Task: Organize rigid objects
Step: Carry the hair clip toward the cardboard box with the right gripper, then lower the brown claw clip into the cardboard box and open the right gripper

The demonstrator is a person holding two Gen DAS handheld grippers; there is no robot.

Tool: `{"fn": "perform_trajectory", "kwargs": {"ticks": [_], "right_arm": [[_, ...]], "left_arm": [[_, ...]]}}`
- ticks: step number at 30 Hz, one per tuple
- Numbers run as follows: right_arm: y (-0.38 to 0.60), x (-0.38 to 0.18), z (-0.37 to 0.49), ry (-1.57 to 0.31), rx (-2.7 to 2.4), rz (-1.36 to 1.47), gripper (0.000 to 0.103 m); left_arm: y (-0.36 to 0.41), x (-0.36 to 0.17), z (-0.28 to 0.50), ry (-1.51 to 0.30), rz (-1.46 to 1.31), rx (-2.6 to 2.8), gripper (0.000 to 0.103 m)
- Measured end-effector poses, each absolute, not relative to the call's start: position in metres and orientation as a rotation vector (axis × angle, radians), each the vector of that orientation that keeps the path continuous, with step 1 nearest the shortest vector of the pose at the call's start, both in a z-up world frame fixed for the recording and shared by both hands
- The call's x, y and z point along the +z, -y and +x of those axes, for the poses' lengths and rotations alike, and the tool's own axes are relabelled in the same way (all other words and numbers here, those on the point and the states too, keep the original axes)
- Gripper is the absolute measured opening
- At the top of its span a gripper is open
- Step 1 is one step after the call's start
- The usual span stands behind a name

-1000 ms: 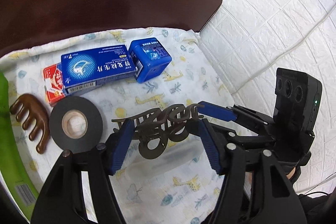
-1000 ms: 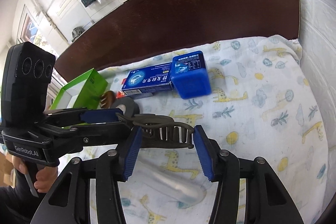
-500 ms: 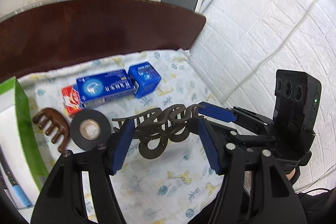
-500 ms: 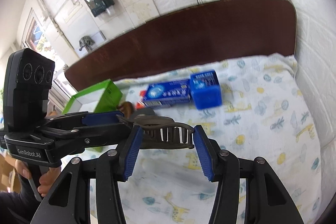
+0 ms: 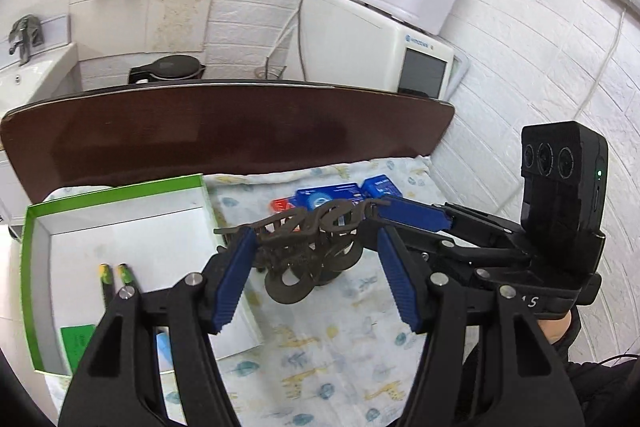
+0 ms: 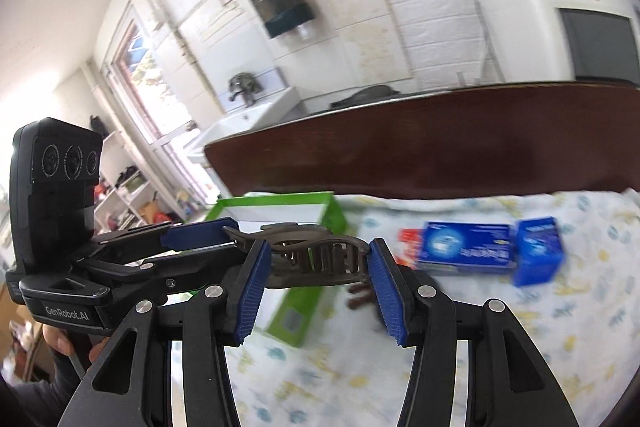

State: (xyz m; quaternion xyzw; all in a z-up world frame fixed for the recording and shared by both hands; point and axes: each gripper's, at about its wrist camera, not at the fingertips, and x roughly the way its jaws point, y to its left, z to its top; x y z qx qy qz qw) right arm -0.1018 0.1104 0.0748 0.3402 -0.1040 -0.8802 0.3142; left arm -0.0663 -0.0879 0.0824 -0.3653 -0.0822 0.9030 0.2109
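Hair clip (image 5: pixel 304 247) is gripped at opposite ends by left gripper (image 5: pixel 316 267) and right gripper (image 6: pixel 316 269), held above the patterned cloth (image 5: pixel 340 347), judged so it can be carried level toward the green box (image 5: pixel 120 227).

White brick-pattern walls (image 5: pixel 520 39) all around, with a dark wooden headboard (image 5: pixel 224 131) across the far edge of an animal-print sheet (image 5: pixel 332 347). Behind it, a white appliance (image 5: pixel 376 39), a white sink with a tap (image 6: pixel 248 111). Bright daylight through a window (image 6: pixel 140 67) at the left of the right wrist view.
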Motion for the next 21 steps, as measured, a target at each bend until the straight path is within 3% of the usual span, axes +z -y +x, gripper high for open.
{"fn": "perform_trajectory", "kwargs": {"ticks": [10,21], "right_arm": [[-0.006,0.058,-0.119,0.207,-2.166,0.936,0.054],[0.058,-0.002,-0.141,0.164,-2.075,1.124,0.054]], "left_arm": [[0.182,0.060,-0.054,0.347,-1.058,2.606,0.061],[0.233,-0.001,-0.065,0.511,-1.217,2.572,0.060]]}}
